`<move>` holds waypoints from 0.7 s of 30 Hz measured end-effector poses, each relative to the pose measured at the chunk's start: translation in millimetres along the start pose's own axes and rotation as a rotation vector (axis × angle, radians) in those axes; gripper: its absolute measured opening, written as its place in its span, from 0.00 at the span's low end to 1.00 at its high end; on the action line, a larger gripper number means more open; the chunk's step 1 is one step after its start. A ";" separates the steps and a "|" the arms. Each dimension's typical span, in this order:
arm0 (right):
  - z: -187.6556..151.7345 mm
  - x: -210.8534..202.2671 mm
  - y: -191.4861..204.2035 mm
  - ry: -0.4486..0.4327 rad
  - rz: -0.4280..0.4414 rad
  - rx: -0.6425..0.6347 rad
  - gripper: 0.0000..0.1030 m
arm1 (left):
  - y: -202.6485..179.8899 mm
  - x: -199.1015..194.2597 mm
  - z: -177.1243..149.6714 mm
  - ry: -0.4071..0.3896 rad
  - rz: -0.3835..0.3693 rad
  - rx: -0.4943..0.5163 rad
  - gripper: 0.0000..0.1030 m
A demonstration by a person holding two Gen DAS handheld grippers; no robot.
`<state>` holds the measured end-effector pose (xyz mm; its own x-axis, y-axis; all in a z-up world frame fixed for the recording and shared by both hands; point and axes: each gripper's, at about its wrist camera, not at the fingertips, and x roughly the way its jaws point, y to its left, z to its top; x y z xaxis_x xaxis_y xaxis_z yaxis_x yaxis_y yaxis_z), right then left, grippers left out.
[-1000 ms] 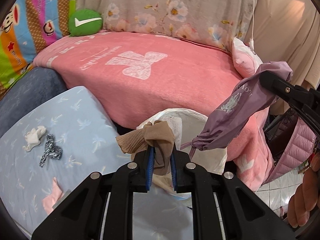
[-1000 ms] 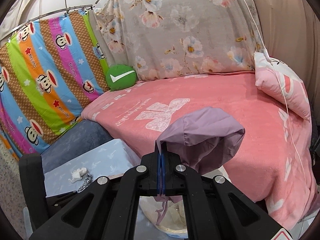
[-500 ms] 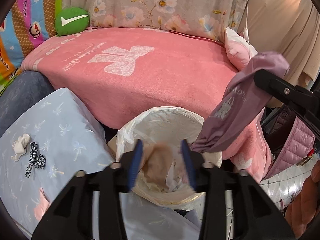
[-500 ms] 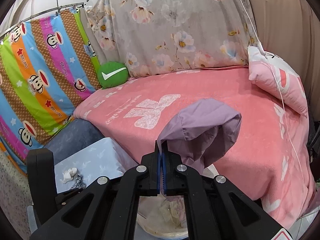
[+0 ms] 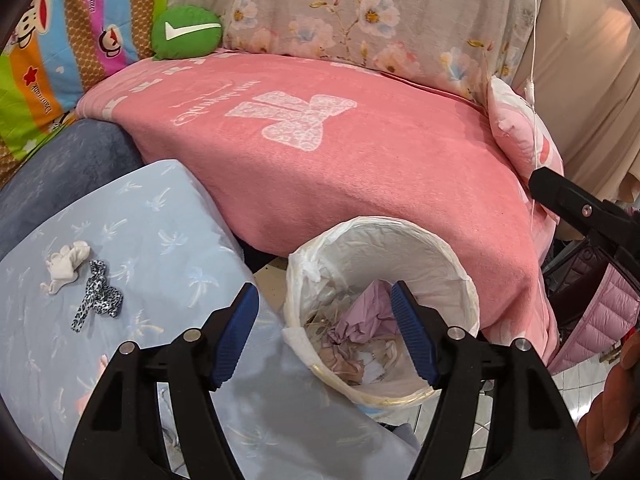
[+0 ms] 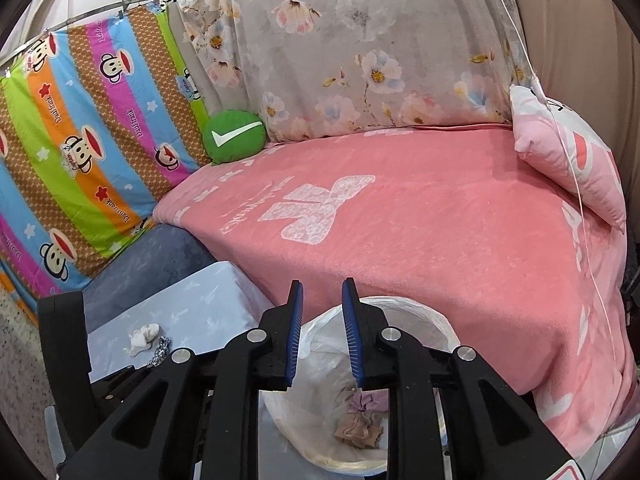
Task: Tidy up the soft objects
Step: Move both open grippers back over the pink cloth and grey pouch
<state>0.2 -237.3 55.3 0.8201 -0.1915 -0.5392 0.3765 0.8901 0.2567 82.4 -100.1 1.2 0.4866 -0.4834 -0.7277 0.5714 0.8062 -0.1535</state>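
Observation:
A white lined bin (image 5: 440,252) stands between the pink bed and the light-blue pad. Inside it lie a crumpled purple cloth (image 5: 362,316) and a tan stocking (image 6: 356,432); the purple cloth (image 6: 368,402) also shows in the right wrist view. My left gripper (image 5: 324,332) is open just above the bin's near rim, empty. My right gripper (image 6: 322,332) is open over the same bin (image 6: 432,324), nothing between its pads. A white sock (image 5: 66,264) and a leopard-print band (image 5: 96,300) lie on the light-blue pad (image 5: 160,240).
A pink blanket (image 5: 340,152) covers the bed behind the bin. A green cushion (image 5: 186,32) and a pink pillow (image 5: 520,132) rest on it. A pink padded jacket (image 5: 600,320) hangs at the right. Something pink (image 5: 92,392) lies on the pad's near edge.
The left gripper opened and the tan stocking fell into the bin. The right gripper then opened and the purple cloth dropped in too.

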 end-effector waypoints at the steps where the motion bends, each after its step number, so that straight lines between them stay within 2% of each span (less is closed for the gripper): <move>1: -0.8 0.7 3.3 0.005 0.004 -0.006 0.20 | 2.4 -1.4 -0.9 -0.002 0.003 -0.004 0.64; 11: -16.0 3.2 38.5 0.045 0.041 -0.077 0.26 | 29.6 -17.6 -12.3 -0.017 0.043 -0.056 0.64; 21: -36.4 0.1 70.8 0.084 0.086 -0.126 0.37 | 64.2 -37.3 -30.7 -0.028 0.098 -0.116 0.64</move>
<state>11.3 -159.2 44.3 0.8060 -0.0820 -0.5862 0.2454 0.9475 0.2049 80.7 -19.8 -2.0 0.5554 -0.4081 -0.7245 0.4405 0.8834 -0.1599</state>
